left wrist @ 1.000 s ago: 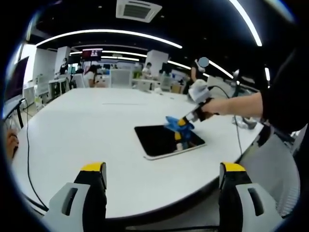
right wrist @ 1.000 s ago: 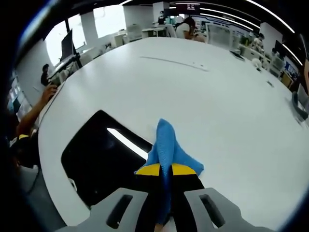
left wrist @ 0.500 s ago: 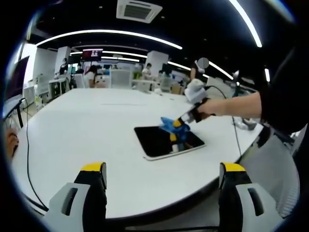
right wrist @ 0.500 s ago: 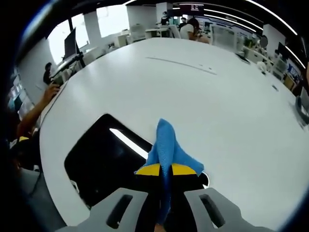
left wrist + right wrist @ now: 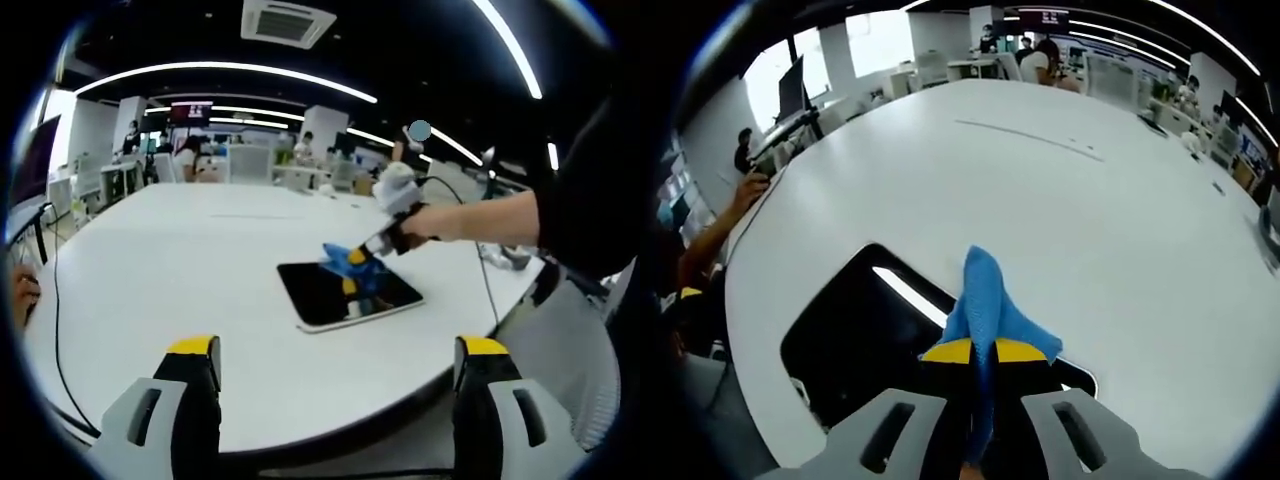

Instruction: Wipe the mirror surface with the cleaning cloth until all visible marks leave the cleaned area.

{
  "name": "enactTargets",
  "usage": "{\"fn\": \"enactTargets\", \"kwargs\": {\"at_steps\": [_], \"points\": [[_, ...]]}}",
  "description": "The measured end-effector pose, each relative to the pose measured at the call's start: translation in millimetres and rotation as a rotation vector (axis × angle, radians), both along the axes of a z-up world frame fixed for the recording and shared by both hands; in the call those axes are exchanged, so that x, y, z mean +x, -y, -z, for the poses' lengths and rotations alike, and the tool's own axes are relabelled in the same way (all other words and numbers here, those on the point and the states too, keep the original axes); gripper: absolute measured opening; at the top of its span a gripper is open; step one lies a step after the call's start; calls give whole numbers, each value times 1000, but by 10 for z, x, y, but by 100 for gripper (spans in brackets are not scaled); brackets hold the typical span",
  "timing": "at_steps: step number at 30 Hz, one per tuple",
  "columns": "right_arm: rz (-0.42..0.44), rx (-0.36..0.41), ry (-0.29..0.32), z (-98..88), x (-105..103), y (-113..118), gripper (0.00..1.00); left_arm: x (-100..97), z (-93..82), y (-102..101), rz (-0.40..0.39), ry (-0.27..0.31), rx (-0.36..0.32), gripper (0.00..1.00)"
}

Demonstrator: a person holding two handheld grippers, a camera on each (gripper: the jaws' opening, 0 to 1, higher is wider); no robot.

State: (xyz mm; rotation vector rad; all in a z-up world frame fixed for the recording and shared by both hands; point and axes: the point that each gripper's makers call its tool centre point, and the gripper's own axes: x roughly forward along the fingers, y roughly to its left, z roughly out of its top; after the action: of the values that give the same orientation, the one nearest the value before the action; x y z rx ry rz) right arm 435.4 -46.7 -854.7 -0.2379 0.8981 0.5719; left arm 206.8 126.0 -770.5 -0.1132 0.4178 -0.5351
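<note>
Right gripper, with yellow-tipped black jaws, is clamped on a crumpled blue cleaning cloth; the jaws meet on the fabric, which fans out ahead of them. In the right gripper view the cloth rests on the rectangular dark mirror, a glossy black panel with a pale rim lying flat on the large white oval table. A bright strip of ceiling light is reflected in the glass just beside the cloth.

From the left gripper view, the same gripper is seen at a distance, held by a person's hand reaching in from a dark sleeve; the cloth touches the mirror near its far edge, and the mirror lies close to the table's near right rim.

Left gripper hangs off the table's near edge, well apart from the mirror, its two yellow-tipped jaws spread wide with nothing between them. A thin black cable runs across the table's left side. Open-plan office with desks and ceiling light strips lies behind.
</note>
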Motion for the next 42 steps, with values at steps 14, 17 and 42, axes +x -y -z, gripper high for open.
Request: {"fn": "enactTargets", "kwargs": {"at_steps": [14,17,42], "points": [[-22,-1,-1,13,41,-178,1,0,-5,-1,0,2,-2,97],[-23,-1,0,16,46,-202,1,-3,-8,0,0,3,-5,97],[-50,14,-5,-11,-29,-481,1,-7,-13,4,3,4,-11,97]]}}
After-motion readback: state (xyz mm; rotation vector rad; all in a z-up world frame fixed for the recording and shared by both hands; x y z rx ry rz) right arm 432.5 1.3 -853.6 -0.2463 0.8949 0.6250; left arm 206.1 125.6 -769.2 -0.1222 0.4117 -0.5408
